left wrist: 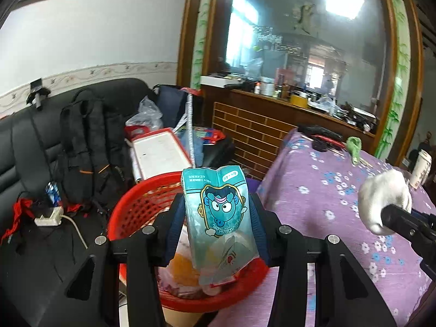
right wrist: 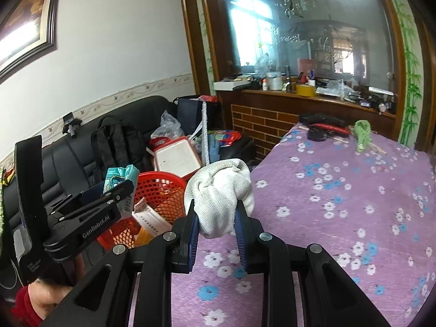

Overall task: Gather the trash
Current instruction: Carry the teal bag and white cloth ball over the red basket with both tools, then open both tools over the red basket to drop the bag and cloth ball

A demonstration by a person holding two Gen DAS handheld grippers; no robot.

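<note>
Left gripper [left wrist: 218, 212] clamped on teal cartoon-printed snack packet [left wrist: 222, 218], held over red plastic mesh basket [left wrist: 130, 207] for dropping. Right gripper [right wrist: 216, 218] clamped on white crumpled cloth, possibly sock [right wrist: 220, 190], apparently basket-bound.

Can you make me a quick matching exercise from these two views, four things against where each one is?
Things:
1. teal snack packet
2. white cloth
3. red basket
4. black backpack

Places:
A. on the black sofa
B. in the right gripper
C. beside the purple-clothed table
D. in the left gripper

Pairs: 1-D, 2-B, 3-C, 4-A
</note>
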